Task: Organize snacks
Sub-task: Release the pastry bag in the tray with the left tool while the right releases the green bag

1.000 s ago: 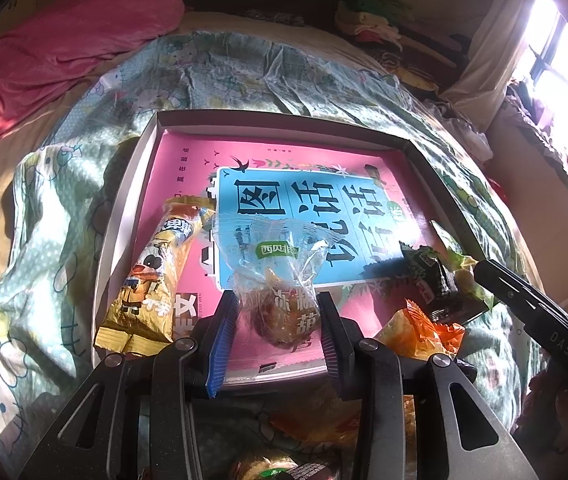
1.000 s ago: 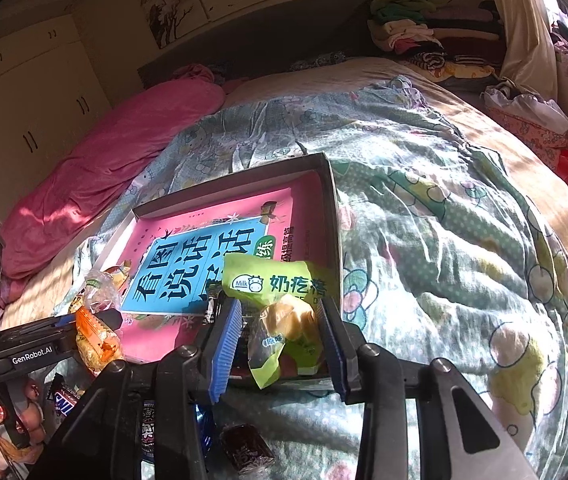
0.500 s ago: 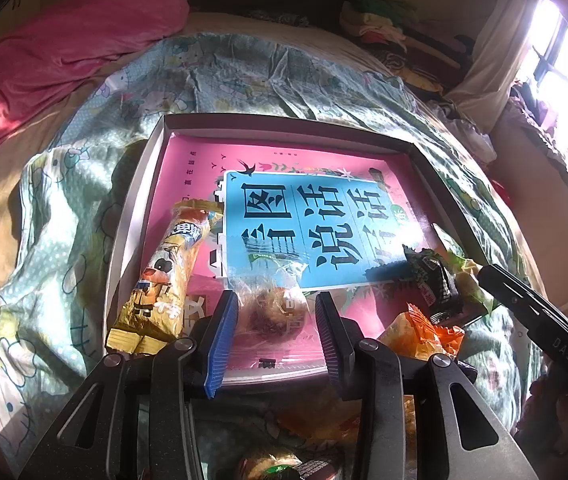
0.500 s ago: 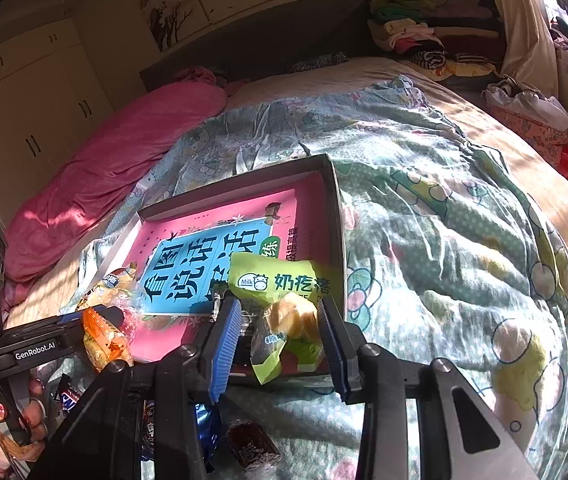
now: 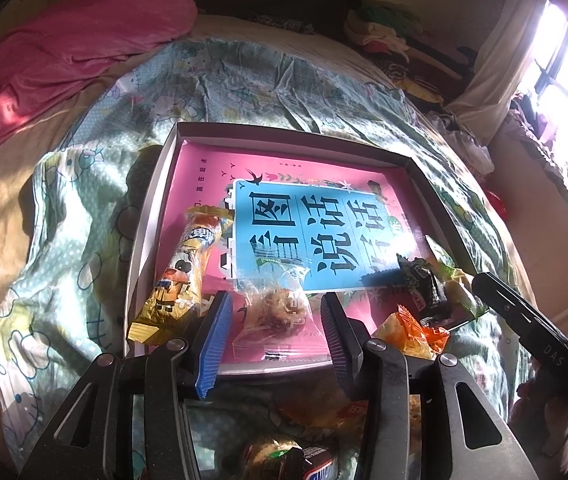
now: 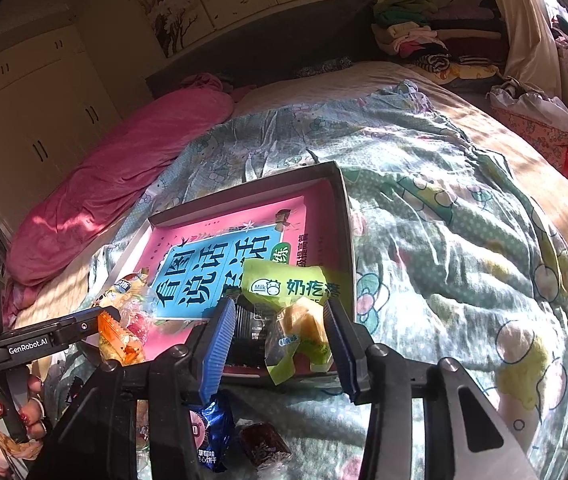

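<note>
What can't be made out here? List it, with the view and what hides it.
- Left wrist: the snacks on the bedspread in front of the box, hidden behind the left gripper.
- Left wrist: the right gripper, tips cut off behind a green packet.
- Right wrist: the black packet, label too small to read.
- Both views: the window side, washed out by sunlight.

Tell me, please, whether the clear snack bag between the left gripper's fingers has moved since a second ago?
Yes. The clear bag has dropped: it covered the book's blue panel before, and now lies below it in the box, loose between the left gripper's just-opened jaws.
</note>
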Tool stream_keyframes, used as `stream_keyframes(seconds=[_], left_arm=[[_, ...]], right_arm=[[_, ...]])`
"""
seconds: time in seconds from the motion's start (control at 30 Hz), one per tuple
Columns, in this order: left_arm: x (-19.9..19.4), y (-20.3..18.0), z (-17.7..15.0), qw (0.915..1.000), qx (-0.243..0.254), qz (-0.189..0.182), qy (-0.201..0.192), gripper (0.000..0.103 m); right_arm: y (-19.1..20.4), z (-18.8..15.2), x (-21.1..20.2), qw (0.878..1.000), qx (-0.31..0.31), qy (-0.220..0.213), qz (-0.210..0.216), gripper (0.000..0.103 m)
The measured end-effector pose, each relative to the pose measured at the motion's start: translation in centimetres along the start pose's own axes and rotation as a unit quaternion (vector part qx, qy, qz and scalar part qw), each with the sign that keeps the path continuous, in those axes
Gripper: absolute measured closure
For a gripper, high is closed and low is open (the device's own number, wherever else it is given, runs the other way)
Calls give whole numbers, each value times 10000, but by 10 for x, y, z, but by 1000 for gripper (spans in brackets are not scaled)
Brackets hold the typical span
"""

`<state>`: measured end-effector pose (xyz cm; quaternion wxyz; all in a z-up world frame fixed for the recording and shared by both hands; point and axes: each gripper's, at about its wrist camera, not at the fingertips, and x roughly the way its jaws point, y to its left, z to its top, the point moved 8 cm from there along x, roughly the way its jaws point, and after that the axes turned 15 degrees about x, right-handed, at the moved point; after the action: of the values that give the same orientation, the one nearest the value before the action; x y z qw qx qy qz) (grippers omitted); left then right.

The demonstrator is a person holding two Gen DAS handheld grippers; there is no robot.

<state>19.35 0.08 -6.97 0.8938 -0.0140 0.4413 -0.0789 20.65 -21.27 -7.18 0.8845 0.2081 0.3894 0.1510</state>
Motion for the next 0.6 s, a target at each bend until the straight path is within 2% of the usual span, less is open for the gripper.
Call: stream_keyframes(seconds=[0.1,0.23,0.6], left_arm=[[-6,1,0,10000,-14,8,-53,54],[-14,3,-1,9999,-37,4,-117,47],[-35,2,-3,9996,40,24,-274,43]], right_arm=[[3,1,-2,10000,-11,-35,69,54],[6,2,-4,9999,-27,-70,133,53],[12,5,-13,9994,-65,-193,273,46]])
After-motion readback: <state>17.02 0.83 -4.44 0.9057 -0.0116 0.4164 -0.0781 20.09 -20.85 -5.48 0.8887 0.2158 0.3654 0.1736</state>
